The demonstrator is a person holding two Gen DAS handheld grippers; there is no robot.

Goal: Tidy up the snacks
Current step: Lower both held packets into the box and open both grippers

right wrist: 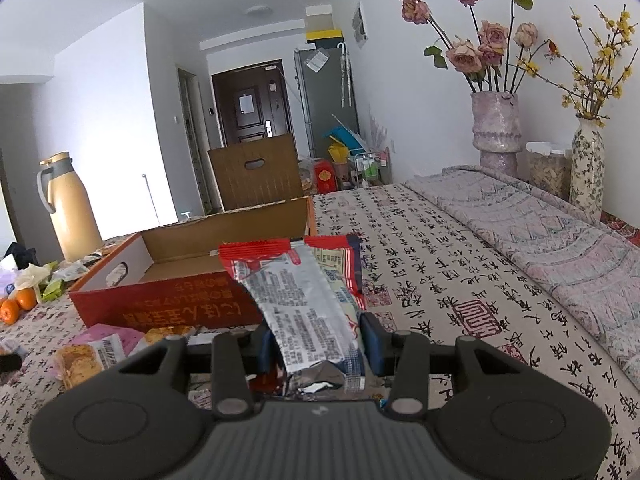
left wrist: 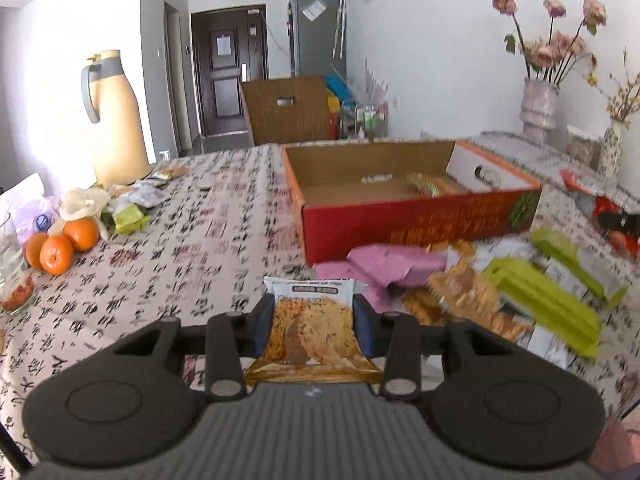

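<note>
Broadly, everything here is light stuff, and the biggest piece is the red cardboard box [left wrist: 416, 216], open-topped on the calligraphy-print tablecloth [left wrist: 192, 248]. It looks stiff enough to take packets dropped in, though its thin walls would buckle if squeezed; the oval hand-hole in its white end is the natural place to take hold. Gold characters run along its red side, upside down from both cameras and too blurred to read. A few packets already lie inside.

Next comes the loose heap of snacks [left wrist: 500, 292] just in front of the box — pink pouches, green bars, orange crisp packets — all soft, crinkly film that will slide over one another.

The right gripper [right wrist: 318, 344] pinches a red-and-silver packet [right wrist: 304, 300] across its lower part, raised above the table just right of the box. Its foil looks slippery and already creased, and the dense small print on the silver back is too fine to read.

The left gripper [left wrist: 314, 330] has its fingers pressed onto an orange crisp packet [left wrist: 310, 332] by the side edges, lifted short of the box. Its contents are probably brittle, so a firm squeeze risks crumbling them — the sealed end flaps are safer. A line ending in "crisps" shows at its top, inverted; a stamped code below it cannot be made out reliably.
</note>
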